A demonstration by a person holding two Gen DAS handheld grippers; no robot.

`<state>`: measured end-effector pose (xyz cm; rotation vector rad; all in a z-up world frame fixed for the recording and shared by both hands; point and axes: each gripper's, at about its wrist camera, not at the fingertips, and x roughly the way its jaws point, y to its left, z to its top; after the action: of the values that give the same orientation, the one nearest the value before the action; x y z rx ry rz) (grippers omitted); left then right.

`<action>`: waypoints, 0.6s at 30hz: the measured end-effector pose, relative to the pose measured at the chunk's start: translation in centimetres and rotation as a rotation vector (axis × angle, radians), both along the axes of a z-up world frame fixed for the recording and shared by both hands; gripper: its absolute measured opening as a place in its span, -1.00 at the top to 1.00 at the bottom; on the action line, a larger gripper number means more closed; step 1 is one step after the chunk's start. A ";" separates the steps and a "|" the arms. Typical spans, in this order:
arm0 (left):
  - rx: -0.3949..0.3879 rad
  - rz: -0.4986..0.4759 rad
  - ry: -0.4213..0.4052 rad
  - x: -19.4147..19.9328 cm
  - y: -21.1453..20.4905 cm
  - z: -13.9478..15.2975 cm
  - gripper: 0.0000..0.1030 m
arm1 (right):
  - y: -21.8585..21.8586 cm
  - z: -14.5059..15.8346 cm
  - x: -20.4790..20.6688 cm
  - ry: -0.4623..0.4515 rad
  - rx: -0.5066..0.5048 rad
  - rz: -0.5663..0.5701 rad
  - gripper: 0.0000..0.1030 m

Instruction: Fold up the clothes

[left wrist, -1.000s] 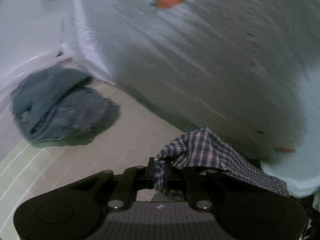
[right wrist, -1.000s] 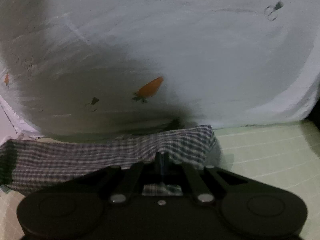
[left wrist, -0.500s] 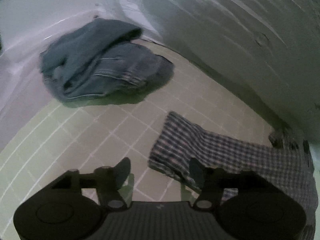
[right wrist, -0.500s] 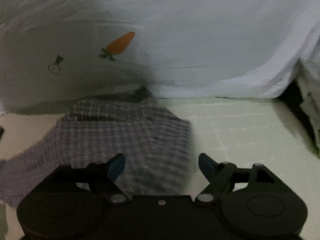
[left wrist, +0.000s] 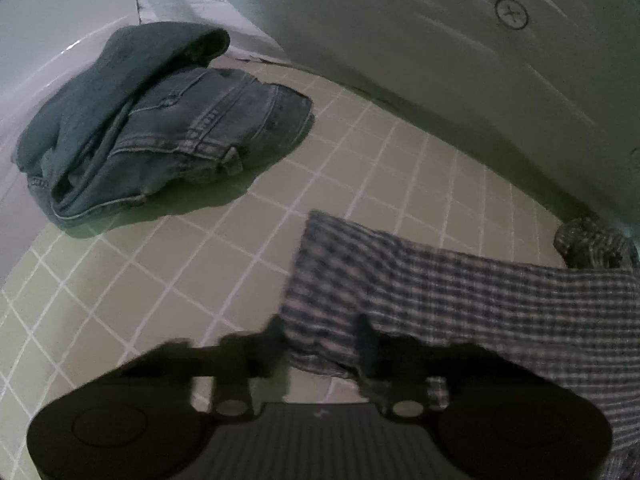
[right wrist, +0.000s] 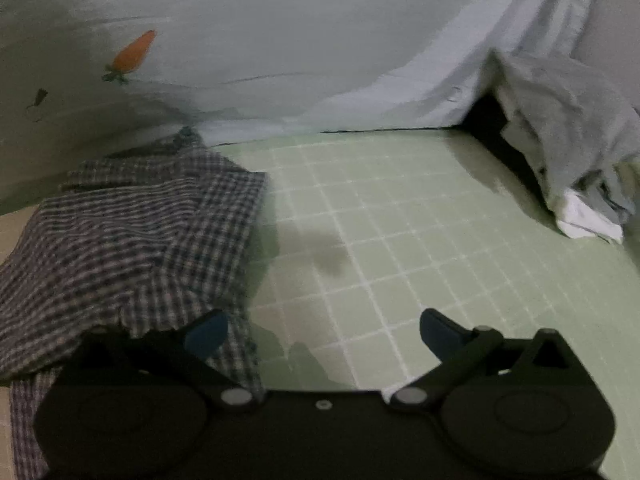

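The dark checked cotton shirt (left wrist: 460, 300) lies flat on the pale green mat with a white grid (right wrist: 400, 220), part-folded into a broad band whose long axis runs from one gripper to the other. Its far edge is just beside the white sheet printed with orange carrots (right wrist: 280, 40) that rises behind the mat.

The left gripper (left wrist: 320, 344) hangs over the band's left end, its jaws spread, with the cloth's corner between them but not pinched as far as the blurred view tells. The right gripper (right wrist: 322, 330) is released too, jaws wide apart; the band's right end lies to its left, under its left finger (right wrist: 206, 334), and bare mat lies between the fingers.

Judging from this, the left gripper is the nearer to a usable grasp; the right one would need to shift left to meet the cloth.

Counted: one checked shirt, one folded pair of blue denim jeans (left wrist: 160, 120) towards the mat's far left corner, and one crumpled pale grey garment (right wrist: 560, 140) at its far right edge.
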<state>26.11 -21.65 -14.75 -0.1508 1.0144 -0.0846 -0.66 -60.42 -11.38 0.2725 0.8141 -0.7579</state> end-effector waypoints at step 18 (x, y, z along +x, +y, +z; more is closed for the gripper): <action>-0.086 -0.537 -0.151 -14.8 -14.2 9.3 0.77 | 1.0 3.3 -11.6 -0.101 -0.034 -0.054 -1.00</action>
<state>11.30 -35.87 -5.44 0.0536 0.8783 -0.6201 -12.30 -59.38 -8.11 0.3008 0.7004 -0.8011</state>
